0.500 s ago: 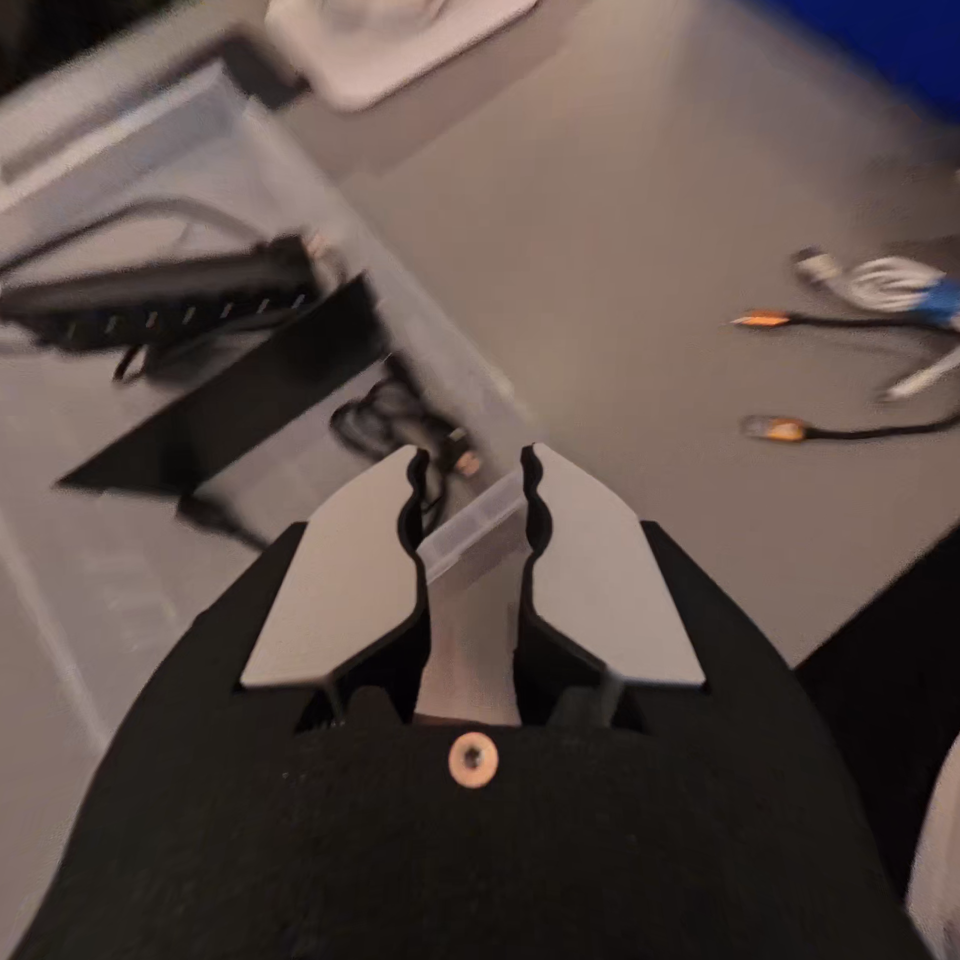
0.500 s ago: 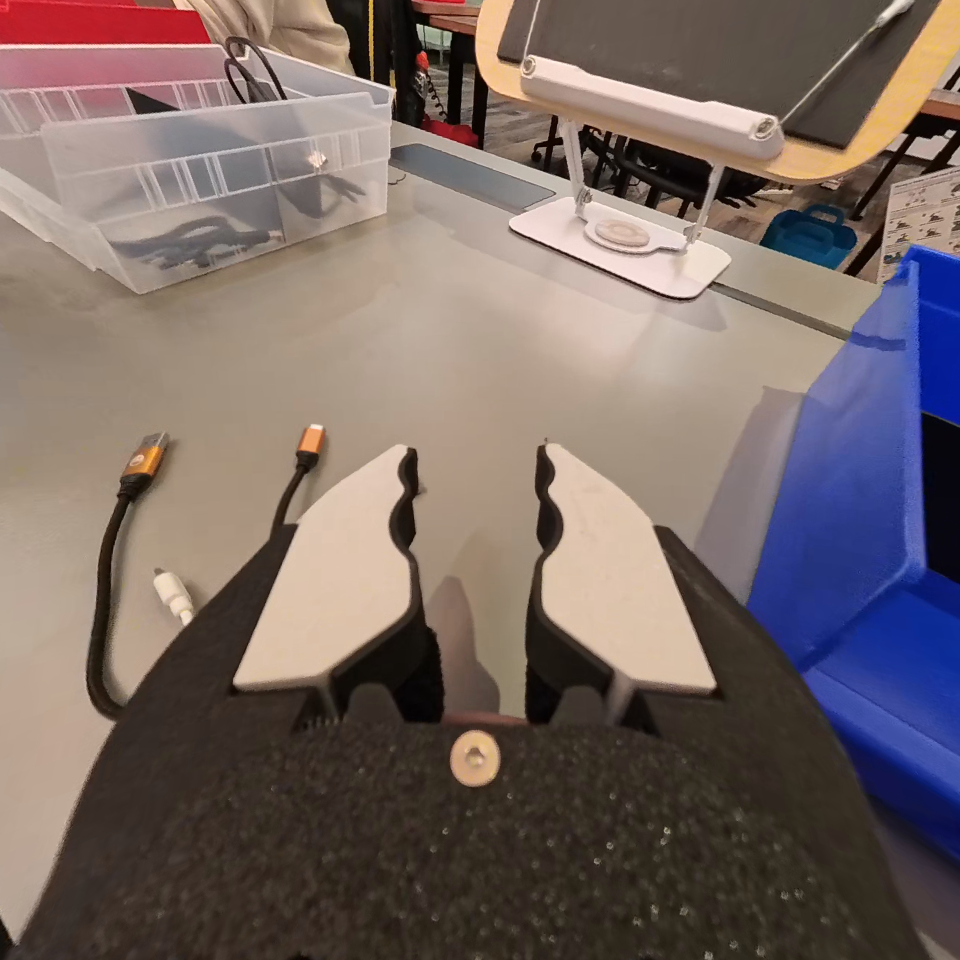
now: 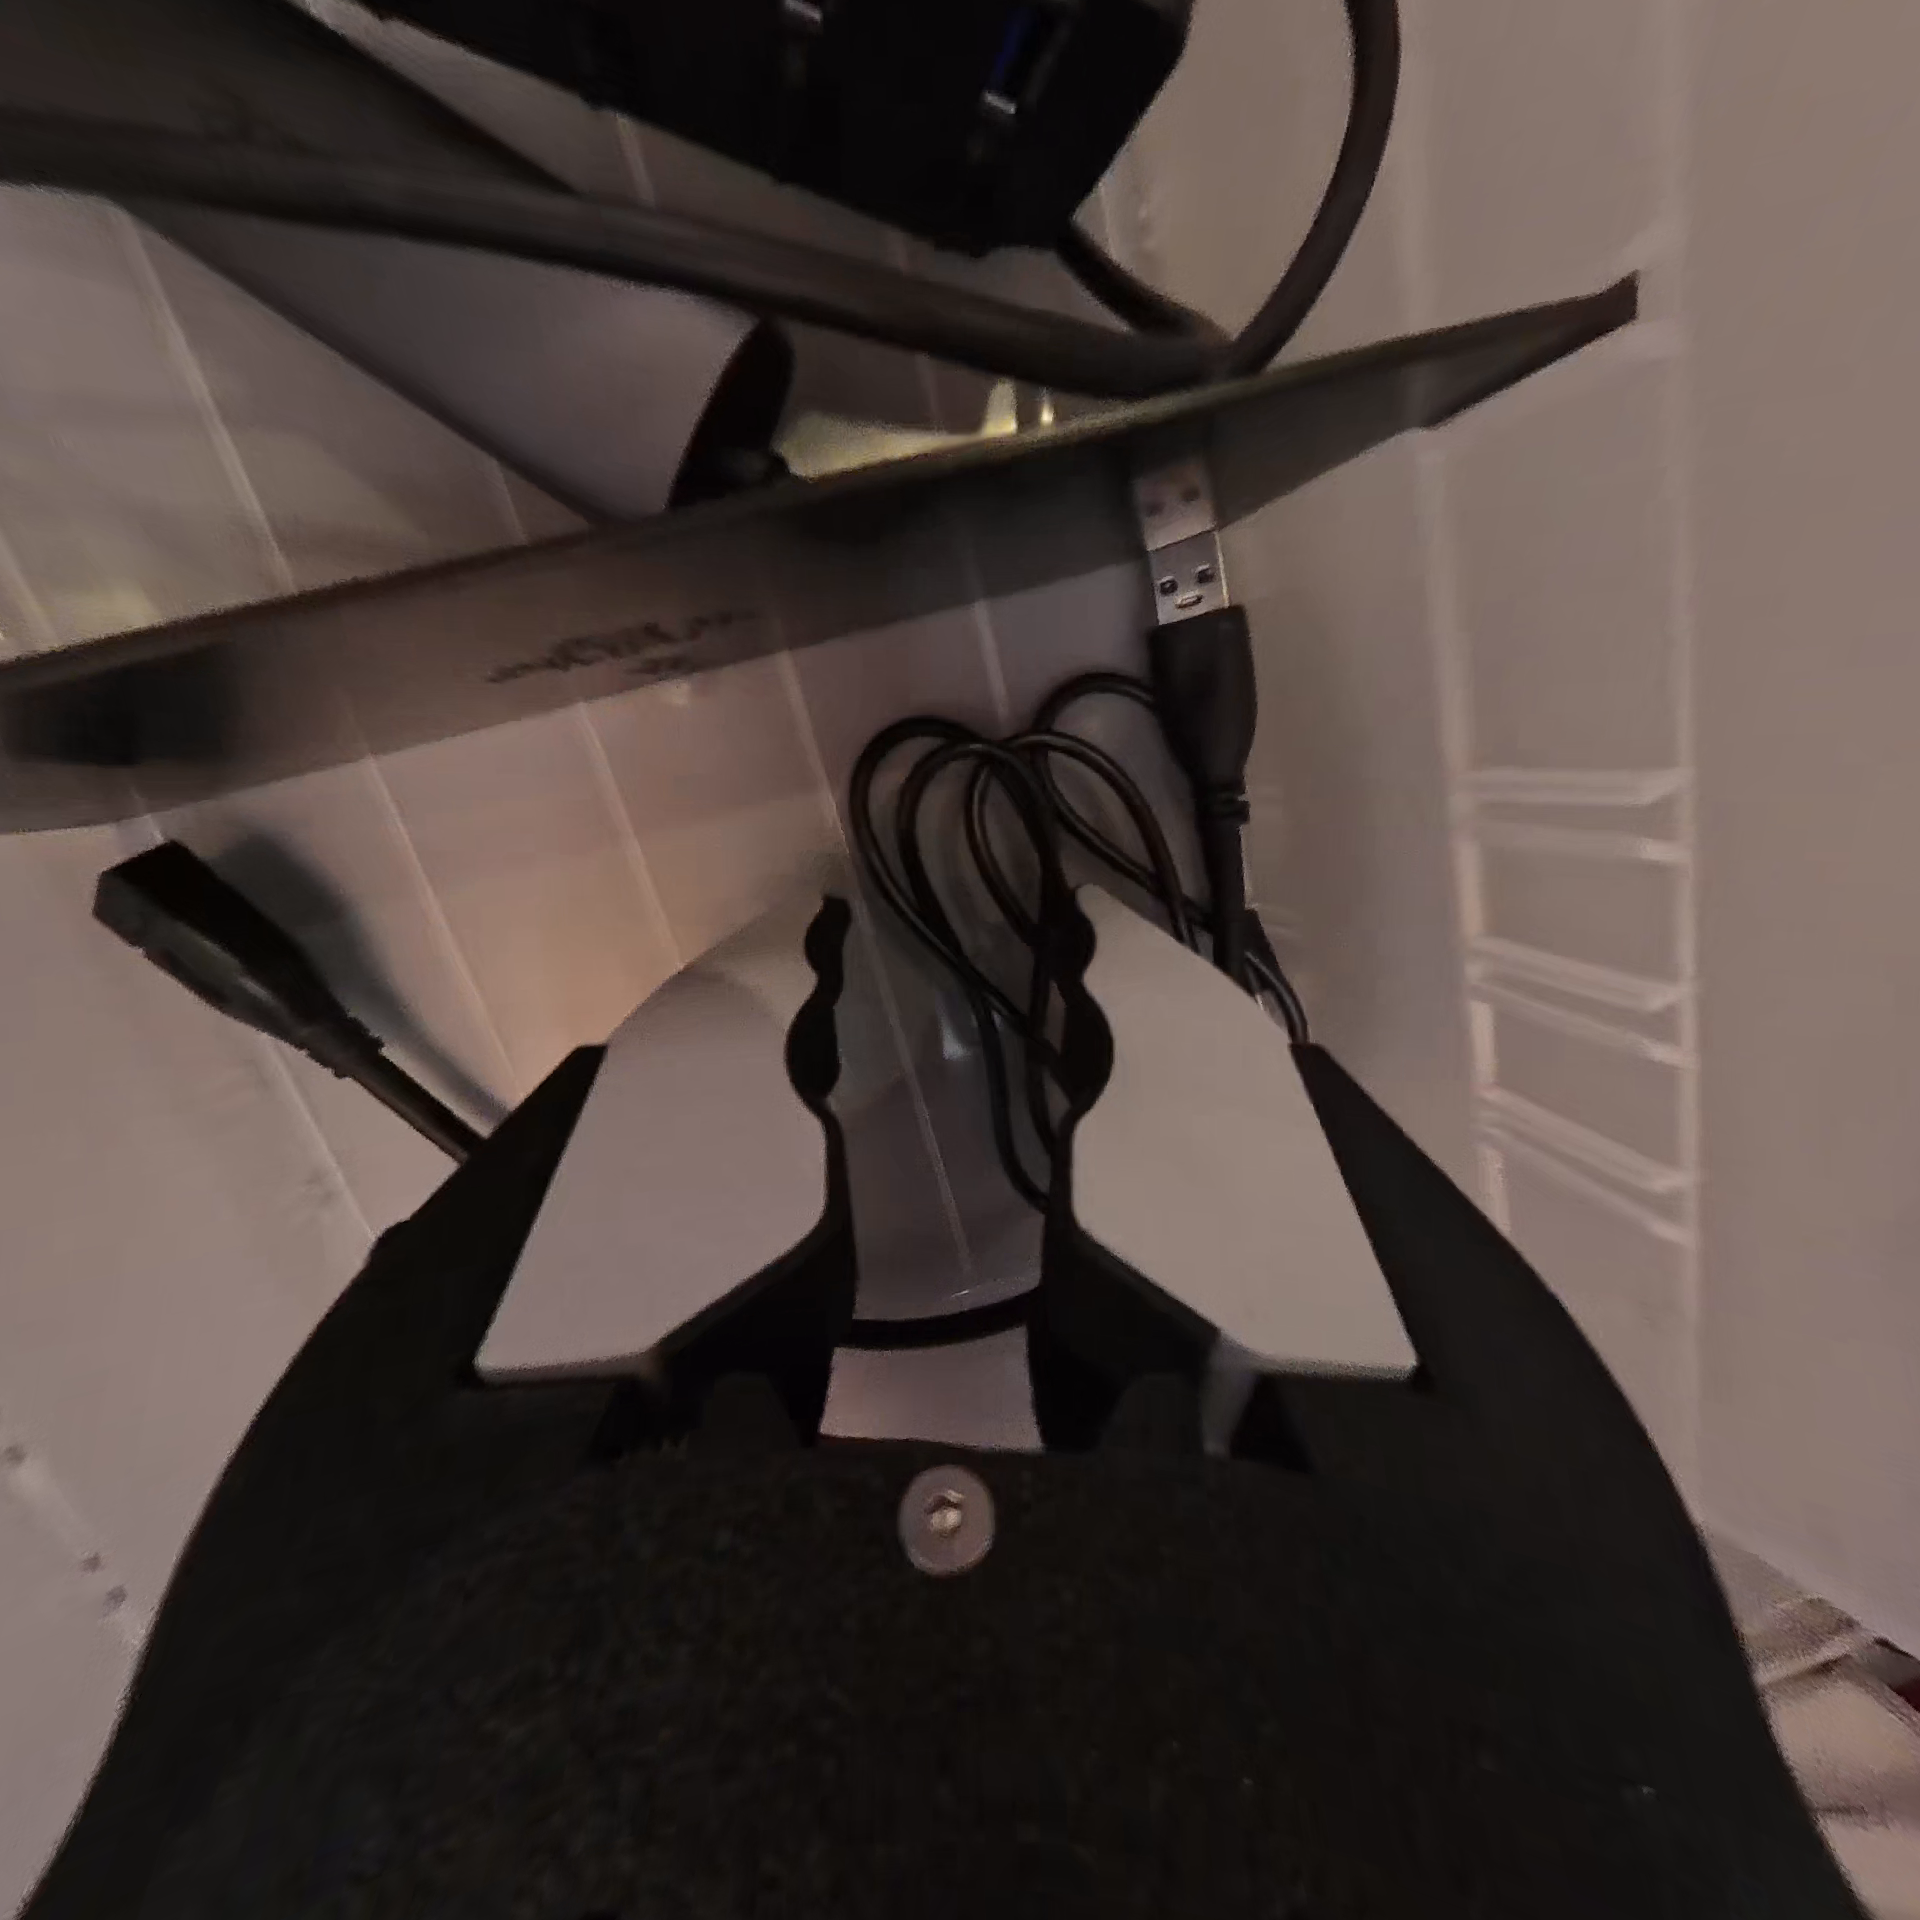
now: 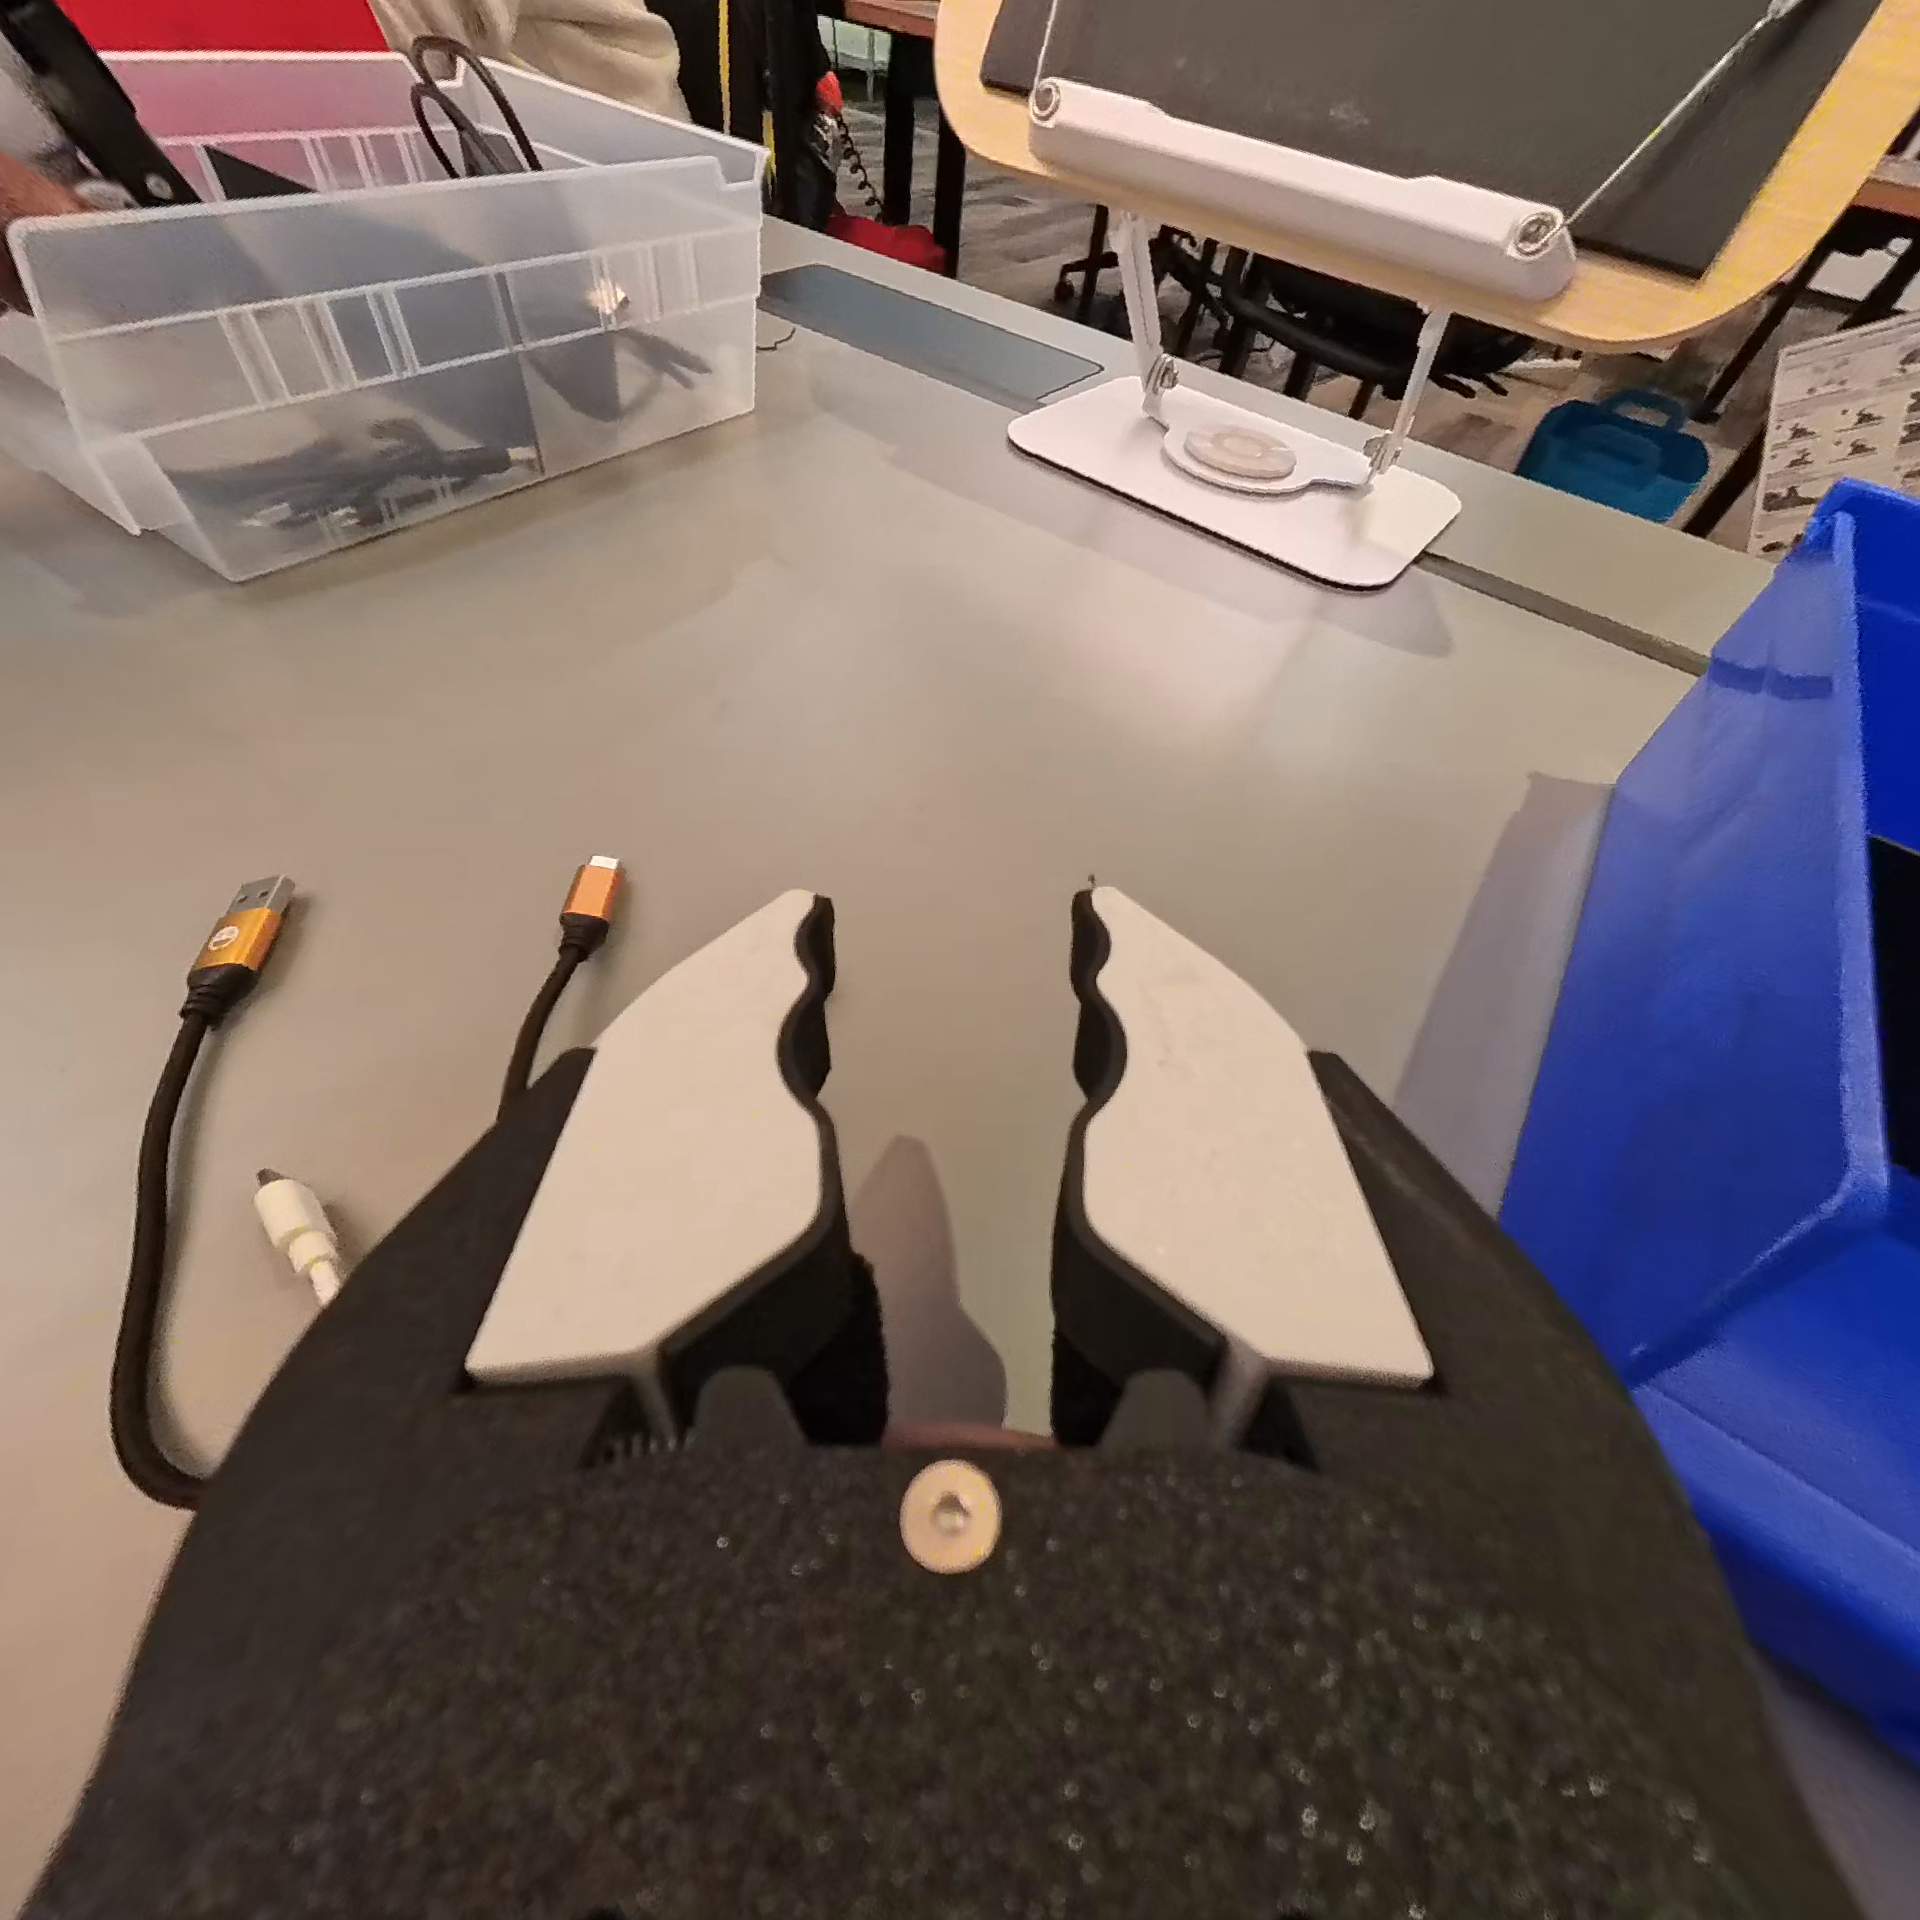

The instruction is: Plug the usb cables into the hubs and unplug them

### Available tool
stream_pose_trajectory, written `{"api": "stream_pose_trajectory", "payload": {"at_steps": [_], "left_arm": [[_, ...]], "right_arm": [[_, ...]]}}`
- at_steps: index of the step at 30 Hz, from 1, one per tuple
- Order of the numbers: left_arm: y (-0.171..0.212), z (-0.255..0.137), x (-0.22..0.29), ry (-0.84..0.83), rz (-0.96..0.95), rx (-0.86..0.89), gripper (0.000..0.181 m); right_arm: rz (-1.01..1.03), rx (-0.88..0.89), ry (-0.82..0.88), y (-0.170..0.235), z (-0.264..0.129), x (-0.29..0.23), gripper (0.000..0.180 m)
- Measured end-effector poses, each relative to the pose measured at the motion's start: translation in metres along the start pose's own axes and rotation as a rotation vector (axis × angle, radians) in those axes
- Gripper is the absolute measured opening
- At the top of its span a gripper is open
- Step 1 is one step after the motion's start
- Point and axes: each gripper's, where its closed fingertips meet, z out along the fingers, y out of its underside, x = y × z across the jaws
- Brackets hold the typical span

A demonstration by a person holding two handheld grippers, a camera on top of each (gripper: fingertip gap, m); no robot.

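My left gripper [image 3: 956, 914] is open inside the clear plastic bin [image 3: 1558, 727], over a coiled thin black cable [image 3: 997, 831] whose silver USB-A plug [image 3: 1184, 561] lies near the bin's right wall. A black hub [image 3: 935, 94] lies at the top behind a dark flat divider [image 3: 727, 613]. Another black plug [image 3: 197, 935] lies at the left. My right gripper [image 4: 951, 904] is open and empty above the grey table [image 4: 935, 675]. A black braided cable with an orange USB-A plug [image 4: 244, 940] and an orange small plug [image 4: 592, 894] lies to its left, beside a white plug [image 4: 296, 1226].
The clear bin [image 4: 416, 343] stands at the table's far left in the right wrist view. A white tablet stand [image 4: 1247, 468] is at the back. A blue bin [image 4: 1766, 1039] stands close on the right. A person's hand [image 4: 42, 197] shows at the far left.
My left gripper has moved from above the bin's edge down into the bin, close to the coiled black cable, and its jaws have opened wider. The right gripper has hardly moved.
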Motion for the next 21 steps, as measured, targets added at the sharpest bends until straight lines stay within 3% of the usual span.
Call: {"api": "stream_pose_trajectory", "payload": {"at_steps": [7, 10, 16, 21], "left_arm": [[0.008, 0.0, 0.011, -0.007, 0.133, 0.004, 0.015], [0.001, -0.013, 0.006, -0.055, 0.163, 0.088, 0.004], [-0.035, -0.106, -0.004, -0.189, 0.258, 0.449, 0.003], [-0.044, -0.192, 0.052, -0.15, 0.543, 0.709, 0.003]], "right_arm": [[0.0, -0.009, -0.014, 0.001, 0.003, -0.003, 0.043], [-0.011, -0.008, -0.01, 0.0, 0.003, -0.004, 0.043], [-0.009, 0.001, -0.002, -0.001, 0.001, -0.002, 0.043], [-0.004, 0.004, -0.006, -0.001, -0.001, -0.002, 0.043]]}}
